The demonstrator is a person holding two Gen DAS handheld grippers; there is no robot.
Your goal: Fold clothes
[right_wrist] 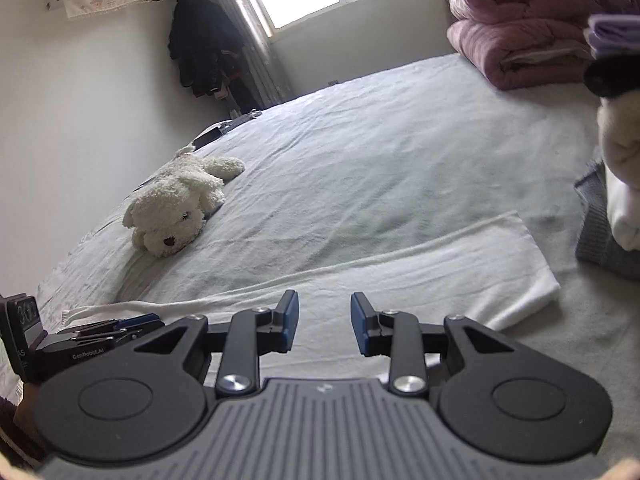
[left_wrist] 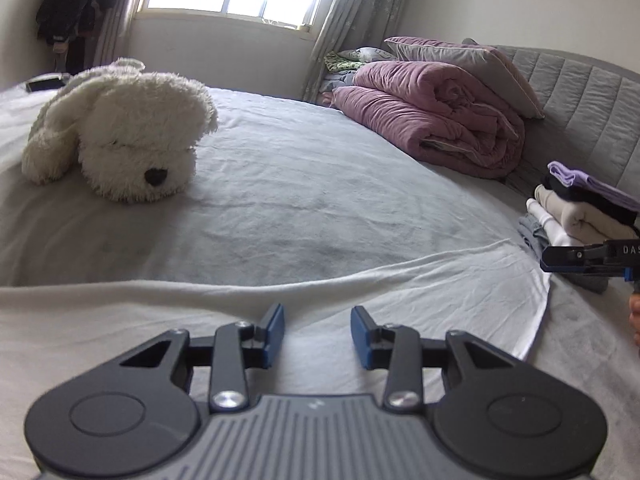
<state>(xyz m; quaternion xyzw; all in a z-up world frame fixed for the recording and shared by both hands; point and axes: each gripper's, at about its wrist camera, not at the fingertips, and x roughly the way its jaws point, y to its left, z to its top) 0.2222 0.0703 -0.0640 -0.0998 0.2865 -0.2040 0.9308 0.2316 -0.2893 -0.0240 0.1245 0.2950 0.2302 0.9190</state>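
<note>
Both the left claw (left_wrist: 318,336) and right claw (right_wrist: 325,322) hang open, empty, over the white garment (right_wrist: 400,276), seemingly freeing its finished fold beside the folded stack (left_wrist: 580,208).

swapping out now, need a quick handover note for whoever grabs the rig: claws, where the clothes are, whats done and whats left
Left claw: open, nothing between the pads, over the white garment.
Right claw: open, empty, over the same garment.
White garment: lies flat on the bed as a long folded strip in front of both claws.
Done: stack of folded clothes sits to the right by the headboard.
Left: the strip probably needs further folding, then placing on the stack.
Plush dog and pink duvet lie farther back on the bed.
</note>
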